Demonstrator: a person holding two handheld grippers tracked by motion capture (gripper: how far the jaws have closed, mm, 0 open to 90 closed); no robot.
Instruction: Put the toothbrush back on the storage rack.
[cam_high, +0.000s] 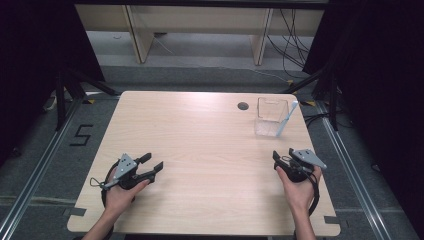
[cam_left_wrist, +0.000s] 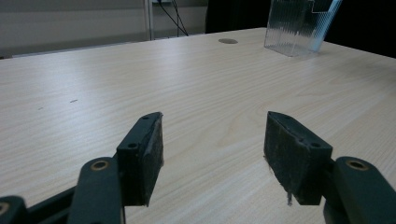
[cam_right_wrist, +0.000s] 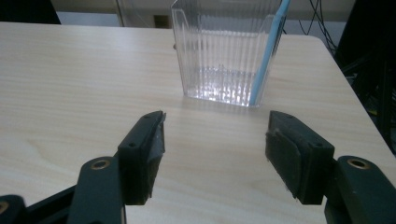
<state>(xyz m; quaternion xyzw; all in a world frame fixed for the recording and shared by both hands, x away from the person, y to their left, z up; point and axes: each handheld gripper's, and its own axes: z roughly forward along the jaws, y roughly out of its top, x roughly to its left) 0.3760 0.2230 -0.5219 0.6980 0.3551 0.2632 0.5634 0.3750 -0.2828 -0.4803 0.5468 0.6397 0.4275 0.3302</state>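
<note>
Right tool (cam_high: 283, 154) jaws spread wide, nothing between the pads, touching nothing. It sits near the counter's (cam_high: 200, 150) right edge, toward the near right corner, held in the person's right hand (cam_high: 298, 186). In the right gripper view both pads (cam_right_wrist: 152, 154) hang over bare wood, pointing at the clear ribbed container (cam_right_wrist: 226, 51) just ahead, with a gap between them.

Container stands upright near the far right corner of the counter, well apart from the left tool (cam_high: 151, 162). 1 light blue straw (cam_right_wrist: 267, 51) leans inside it, lower end at the bottom corner, top sticking out over the rim.

Left tool also wide open and empty, near the near left corner, gripped by the left hand (cam_high: 119, 192). Its pads (cam_left_wrist: 296, 151) frame bare counter in the left gripper view.

1 round cable hole (cam_high: 243, 106) sits left of the container near the far edge.
</note>
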